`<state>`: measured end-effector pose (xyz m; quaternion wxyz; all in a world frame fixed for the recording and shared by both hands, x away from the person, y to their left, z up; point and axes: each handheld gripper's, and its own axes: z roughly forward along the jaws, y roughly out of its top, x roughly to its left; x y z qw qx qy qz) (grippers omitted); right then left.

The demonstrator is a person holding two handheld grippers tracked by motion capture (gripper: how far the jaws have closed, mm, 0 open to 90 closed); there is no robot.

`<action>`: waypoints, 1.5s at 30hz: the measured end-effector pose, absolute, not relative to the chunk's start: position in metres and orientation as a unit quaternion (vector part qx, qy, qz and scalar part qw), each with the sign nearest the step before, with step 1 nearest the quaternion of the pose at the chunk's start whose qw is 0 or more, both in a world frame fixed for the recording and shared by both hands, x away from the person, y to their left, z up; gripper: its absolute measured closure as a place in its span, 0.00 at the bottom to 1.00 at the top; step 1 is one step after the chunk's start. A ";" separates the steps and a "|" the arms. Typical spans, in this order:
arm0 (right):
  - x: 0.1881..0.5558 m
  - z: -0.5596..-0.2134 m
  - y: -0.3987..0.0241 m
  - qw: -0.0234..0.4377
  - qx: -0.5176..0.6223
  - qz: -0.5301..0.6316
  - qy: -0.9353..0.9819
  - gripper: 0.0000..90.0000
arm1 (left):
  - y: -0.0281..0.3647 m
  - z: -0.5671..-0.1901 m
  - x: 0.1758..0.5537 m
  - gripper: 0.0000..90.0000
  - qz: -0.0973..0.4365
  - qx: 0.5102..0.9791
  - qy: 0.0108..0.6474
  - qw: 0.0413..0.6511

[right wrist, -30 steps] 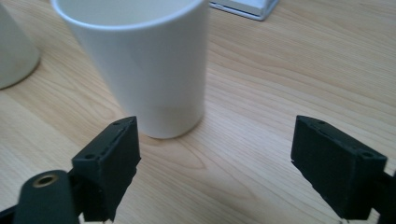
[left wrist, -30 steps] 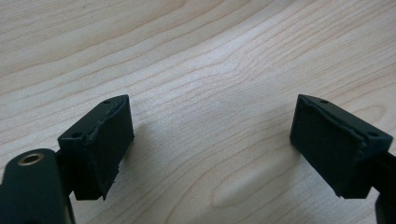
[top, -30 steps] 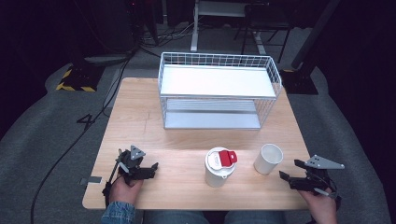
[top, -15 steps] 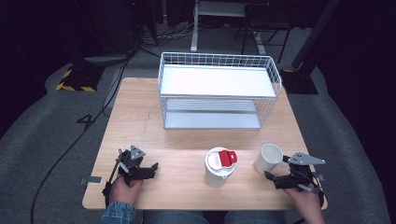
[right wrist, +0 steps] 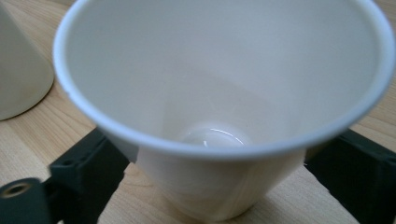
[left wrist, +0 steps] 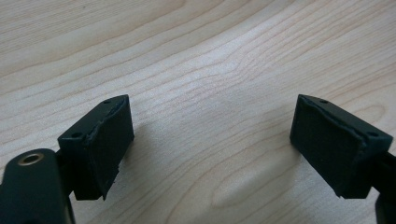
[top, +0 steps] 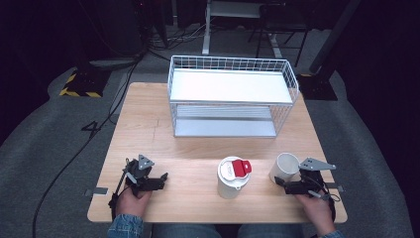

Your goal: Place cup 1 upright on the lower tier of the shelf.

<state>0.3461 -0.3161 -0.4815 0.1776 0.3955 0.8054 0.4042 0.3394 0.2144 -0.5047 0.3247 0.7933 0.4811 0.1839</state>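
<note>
Right gripper [top: 283, 182] closing around the cup [top: 285, 167], lower right of the table [top: 198, 148].
Jaws straddle the cup base and have been closing, pads not yet pressing: centre the cup, squeeze gently to avoid crushing. The right gripper view shows the cup [right wrist: 224, 107] is empty. Left gripper [left wrist: 210, 144] released over bare wood.

The room is dark beyond the lit wooden surface [top: 148, 124], which stands on a grey carpet [top: 49, 148]. A black cable [top: 94, 134] runs across the carpet at the left, past a marking like a "4" [top: 92, 129]. Farther back left lies a block with yellow-black hazard stripes [top: 79, 84]. White desk legs [top: 208, 29] and dark chair legs [top: 267, 34] stand behind, among loose cables [top: 183, 34].
</note>
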 end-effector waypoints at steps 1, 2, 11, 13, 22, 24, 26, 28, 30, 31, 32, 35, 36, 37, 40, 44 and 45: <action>0.346 -0.481 -0.316 0.178 0.395 0.404 0.805 0.12 | 0.214 -0.505 0.339 0.15 0.184 0.793 0.481 0.325; 0.347 -0.482 -0.316 0.177 0.392 0.403 0.808 0.19 | 0.214 -0.505 0.339 0.15 0.184 0.793 0.481 0.325; 0.345 -0.481 -0.315 0.181 0.383 0.402 0.812 0.26 | 0.214 -0.505 0.339 0.16 0.184 0.793 0.481 0.325; 0.345 -0.481 -0.315 0.181 0.382 0.402 0.812 0.26 | 0.214 -0.505 0.339 0.15 0.184 0.793 0.481 0.325; 0.344 -0.479 -0.315 0.180 0.379 0.407 0.812 0.26 | 0.214 -0.505 0.339 0.15 0.184 0.793 0.481 0.325; 0.344 -0.479 -0.315 0.180 0.378 0.409 0.811 0.26 | 0.214 -0.505 0.339 0.15 0.184 0.793 0.481 0.325; 0.345 -0.475 -0.315 0.179 0.379 0.412 0.809 0.26 | 0.214 -0.505 0.339 0.15 0.184 0.793 0.481 0.325; 0.345 -0.474 -0.315 0.179 0.378 0.413 0.809 0.26 | 0.214 -0.505 0.339 0.15 0.184 0.793 0.481 0.325; 0.347 -0.468 -0.312 0.180 0.373 0.415 0.810 0.26 | 0.214 -0.505 0.339 0.15 0.184 0.793 0.481 0.325; 0.347 -0.468 -0.312 0.180 0.373 0.415 0.810 0.26 | 0.214 -0.505 0.339 0.15 0.184 0.793 0.481 0.325; 0.348 -0.466 -0.311 0.181 0.371 0.415 0.811 0.26 | 0.214 -0.505 0.339 0.15 0.184 0.793 0.481 0.325; 0.354 -0.457 -0.307 0.182 0.364 0.418 0.812 0.26 | 0.214 -0.505 0.339 0.15 0.184 0.793 0.481 0.325; 0.354 -0.457 -0.307 0.182 0.364 0.418 0.812 0.26 | 0.214 -0.505 0.339 0.15 0.184 0.793 0.481 0.325; 0.356 -0.454 -0.306 0.183 0.362 0.417 0.813 0.26 | 0.214 -0.505 0.339 0.15 0.184 0.793 0.481 0.325; 0.362 -0.445 -0.301 0.187 0.357 0.420 0.813 0.26 | 0.214 -0.505 0.339 0.16 0.184 0.793 0.481 0.325; 0.370 -0.439 -0.294 0.186 0.352 0.419 0.816 0.26 | 0.214 -0.505 0.339 0.16 0.183 0.794 0.481 0.325; 0.372 -0.437 -0.292 0.185 0.352 0.421 0.815 0.26 | 0.214 -0.505 0.339 0.16 0.184 0.794 0.480 0.325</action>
